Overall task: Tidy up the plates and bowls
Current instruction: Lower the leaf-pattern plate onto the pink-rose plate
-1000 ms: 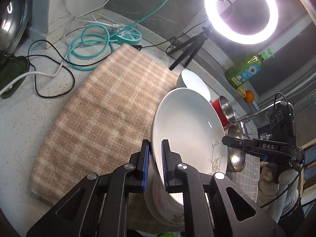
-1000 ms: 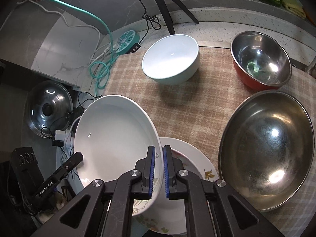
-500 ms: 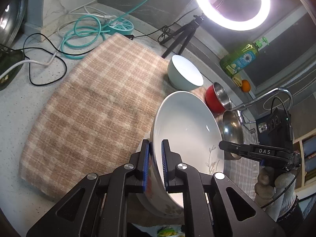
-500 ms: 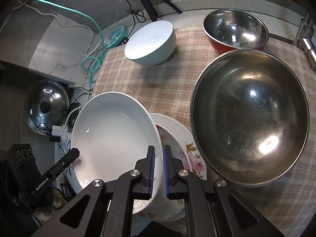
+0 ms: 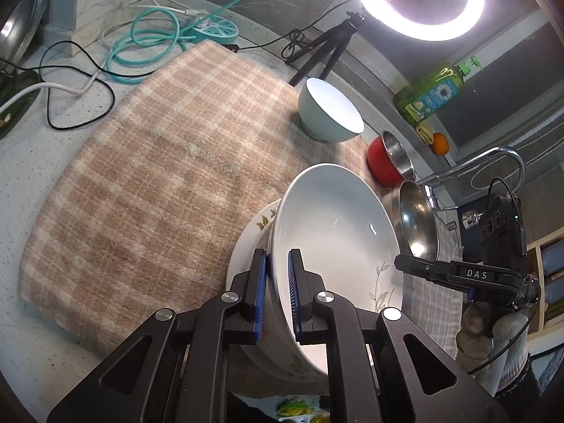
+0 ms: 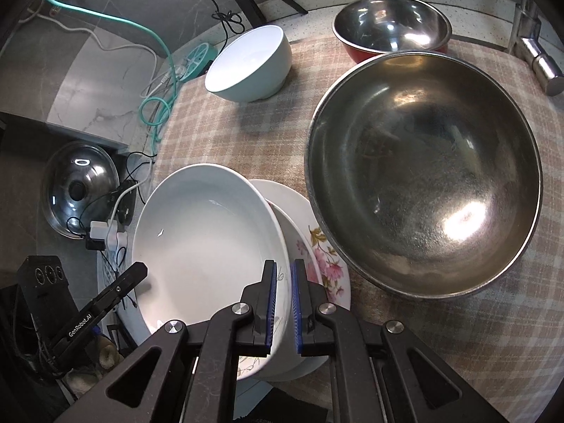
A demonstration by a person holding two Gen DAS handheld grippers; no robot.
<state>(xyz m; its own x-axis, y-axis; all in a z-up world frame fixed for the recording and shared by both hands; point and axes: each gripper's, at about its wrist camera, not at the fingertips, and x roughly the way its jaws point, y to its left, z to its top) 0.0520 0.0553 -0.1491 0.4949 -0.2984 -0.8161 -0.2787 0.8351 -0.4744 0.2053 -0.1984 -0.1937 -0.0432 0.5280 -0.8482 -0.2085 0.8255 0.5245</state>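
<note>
Black left gripper (image 5: 277, 292) and right gripper (image 6: 283, 303), blue-edged pads, silver screws, white "DAS" and "GenRobot.AI" lettering.

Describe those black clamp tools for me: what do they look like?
Each hand-held gripper is matte black plastic with triangular cut-outs, silver screw heads and two narrow fingers lined with ribbed blue pads. The left hand-held gripper reads "GenRobot.AI" on its side; the right hand-held gripper reads "DAS". Both have a boxy black module, and the right one trails a thin black cable.
</note>
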